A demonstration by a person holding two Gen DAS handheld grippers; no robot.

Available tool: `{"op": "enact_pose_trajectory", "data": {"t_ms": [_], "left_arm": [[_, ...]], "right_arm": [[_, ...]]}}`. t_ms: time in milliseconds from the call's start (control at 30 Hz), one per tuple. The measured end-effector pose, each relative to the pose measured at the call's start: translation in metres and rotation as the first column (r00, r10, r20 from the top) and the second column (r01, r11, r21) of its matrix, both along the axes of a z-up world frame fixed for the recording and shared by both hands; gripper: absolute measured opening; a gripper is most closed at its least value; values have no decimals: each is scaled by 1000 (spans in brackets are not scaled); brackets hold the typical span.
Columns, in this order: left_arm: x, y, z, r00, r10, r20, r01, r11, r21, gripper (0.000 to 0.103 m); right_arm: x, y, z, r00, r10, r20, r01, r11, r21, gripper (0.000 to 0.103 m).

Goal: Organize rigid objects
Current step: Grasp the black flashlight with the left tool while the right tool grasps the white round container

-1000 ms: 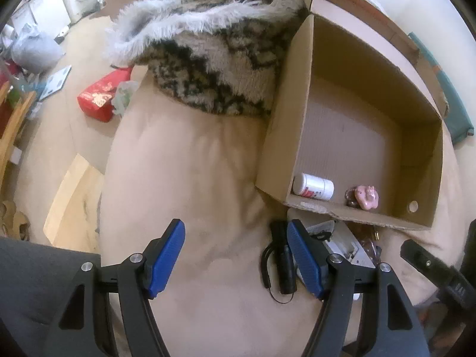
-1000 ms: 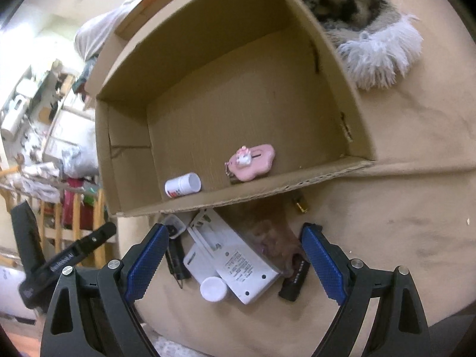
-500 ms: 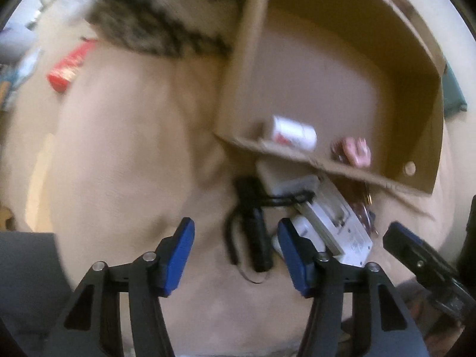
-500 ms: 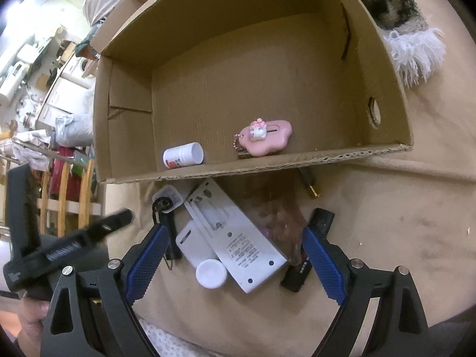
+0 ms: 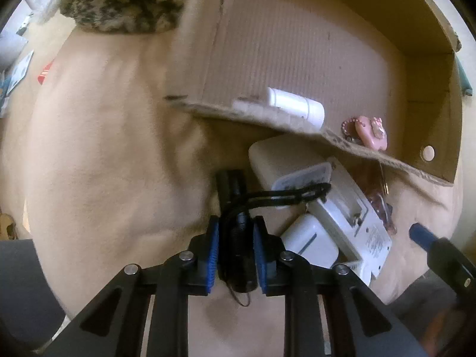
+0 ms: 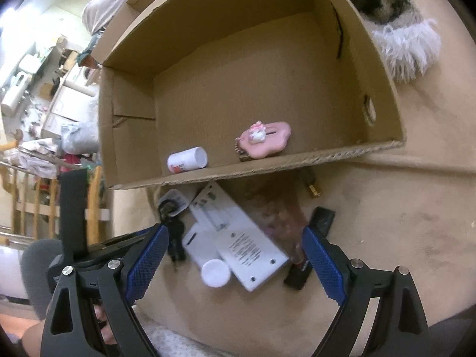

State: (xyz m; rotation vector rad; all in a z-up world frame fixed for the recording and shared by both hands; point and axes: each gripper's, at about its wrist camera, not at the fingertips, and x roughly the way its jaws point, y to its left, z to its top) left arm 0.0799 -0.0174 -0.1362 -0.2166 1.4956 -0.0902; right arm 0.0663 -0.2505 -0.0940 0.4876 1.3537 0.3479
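Observation:
My left gripper [image 5: 235, 232] is shut on a black flashlight [image 5: 233, 205] with a black cord that lies on the beige cover in front of the cardboard box [image 5: 297, 59]. The flashlight also shows in the right wrist view [image 6: 174, 235]. My right gripper [image 6: 235, 255] is open and empty above a pile: a white flat device [image 6: 238, 235], a white round cap [image 6: 215, 273], a black stick [image 6: 312, 250]. In the box lie a white bottle [image 6: 187, 160] and a pink charm [image 6: 263, 138].
A furry patterned blanket [image 5: 119, 9] lies at the back left; it also shows in the right wrist view [image 6: 395, 23]. The box's low front wall [image 6: 267, 166] stands between the pile and its inside. A brass piece [image 6: 311, 186] lies near the box. Room clutter is far left.
My left gripper moved forward around the black flashlight and closed on it. My right gripper stayed open and shifted slightly over the pile.

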Motion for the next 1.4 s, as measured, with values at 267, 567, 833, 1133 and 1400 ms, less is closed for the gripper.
{"op": "enact_pose_trajectory", "data": {"t_ms": [267,567,833,1133,1400], "left_arm": [[-26,24,46,998,-44,49,42,999,35,13],[-43,54,56,996,14,87,-15,1000,9,3],[-37,39,27,1000,5,15,-6,998,61,24],[-33,4,-4,992,-113,-55,118,986,117,36],[-31,11,1,995,-95,-32,98,990,103,20]], "right_arm": [[-32,-2,-20,985,-58,-162,86,982,169,97],[-41,23,-32,981,-71,-181,94,988,125,77],[-33,40,-53,977,-97,-192,120,986,116,68],[-32,31,-52,981,-122,-152,137,986,99,36],[-38,39,-39,991,-89,-97,96,993,74,29]]}}
